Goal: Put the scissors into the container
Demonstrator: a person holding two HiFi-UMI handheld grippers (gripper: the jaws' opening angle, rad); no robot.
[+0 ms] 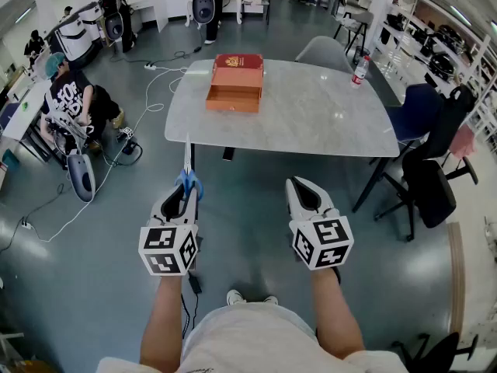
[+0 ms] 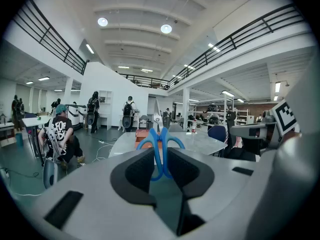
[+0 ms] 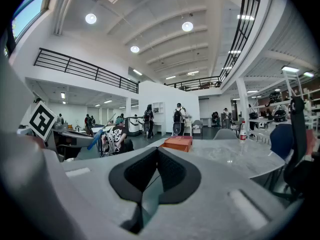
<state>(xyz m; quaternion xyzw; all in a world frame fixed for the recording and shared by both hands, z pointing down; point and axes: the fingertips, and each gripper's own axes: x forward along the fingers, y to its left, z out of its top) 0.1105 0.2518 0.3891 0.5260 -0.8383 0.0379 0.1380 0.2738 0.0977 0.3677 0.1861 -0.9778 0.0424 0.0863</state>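
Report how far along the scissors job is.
Done: left gripper shut on the scissors. In hand: they hang in air, short of the table. Left: carry them to the orange container and drop them in. Meanwhile, right gripper shut, empty.

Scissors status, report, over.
Left gripper shut on blue-handled scissors. Right gripper shut, empty. Orange box on marble table ahead, not reached. No obstacle seen.

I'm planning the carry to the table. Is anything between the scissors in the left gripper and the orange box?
Nothing visible does. The scissors, held by the left gripper, face bare table before the orange box; the bottle stands far right.
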